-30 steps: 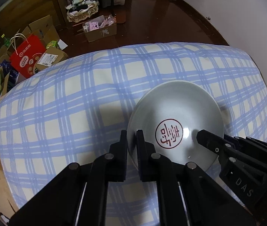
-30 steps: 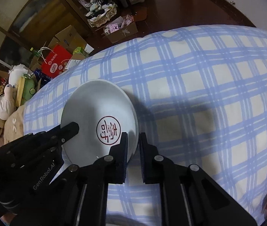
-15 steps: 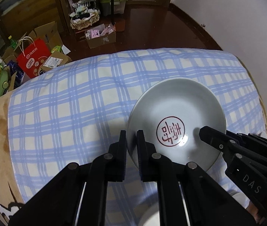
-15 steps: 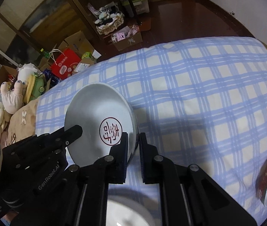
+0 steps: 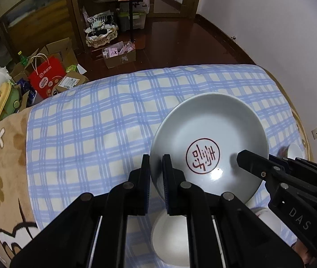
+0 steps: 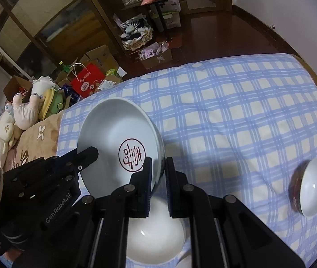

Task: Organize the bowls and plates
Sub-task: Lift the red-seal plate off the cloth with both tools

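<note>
Left wrist view: left gripper (image 5: 156, 169) clamped on the plate's (image 5: 209, 134) left rim, plate held above the checked blanket (image 5: 105, 120), right gripper (image 5: 245, 156) at its right rim, a white bowl (image 5: 172, 239) below the plate. Right wrist view: right gripper (image 6: 158, 174) clamped on the plate's (image 6: 113, 129) right rim, left gripper (image 6: 89, 154) on the opposite rim, white bowl (image 6: 156, 234) under the plate, a second bowl (image 6: 310, 187) tilted on the blanket (image 6: 225, 111) well right of the plate.

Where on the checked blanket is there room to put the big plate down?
The wide stretch of checked blanket beyond the big plate, up to its far edge, is bare. So is the patch between the plate and the flowered brown blanket. It is crowded nearer: a white bowl sits under the tongs, and a small bowl lies at the right.
</note>
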The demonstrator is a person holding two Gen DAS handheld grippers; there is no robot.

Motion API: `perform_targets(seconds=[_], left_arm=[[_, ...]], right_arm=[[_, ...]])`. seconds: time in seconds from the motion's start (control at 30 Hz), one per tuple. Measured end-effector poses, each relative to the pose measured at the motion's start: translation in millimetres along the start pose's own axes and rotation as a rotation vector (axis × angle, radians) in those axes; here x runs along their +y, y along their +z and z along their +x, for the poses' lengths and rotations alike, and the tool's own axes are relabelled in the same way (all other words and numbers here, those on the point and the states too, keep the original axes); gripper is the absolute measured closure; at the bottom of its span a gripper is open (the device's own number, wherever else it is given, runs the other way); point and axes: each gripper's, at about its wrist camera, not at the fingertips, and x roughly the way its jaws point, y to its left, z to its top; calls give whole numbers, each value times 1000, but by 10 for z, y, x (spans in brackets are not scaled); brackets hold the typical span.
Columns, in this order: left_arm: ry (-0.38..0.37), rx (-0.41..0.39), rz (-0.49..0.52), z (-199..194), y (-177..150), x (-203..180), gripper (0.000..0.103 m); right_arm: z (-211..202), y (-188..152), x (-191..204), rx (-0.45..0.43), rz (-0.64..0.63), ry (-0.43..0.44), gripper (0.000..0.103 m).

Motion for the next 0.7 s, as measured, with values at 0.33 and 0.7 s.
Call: perform_targets(seconds=[0.33,0.7], left_arm=[[5,-6,-14,-302,-276,-62,93],[23,-10,26,-521,-654,-176,93]], right_arm=[[-249,-314,50,12,5,23,90],[-476,-694,54,-7,6,40,90]])
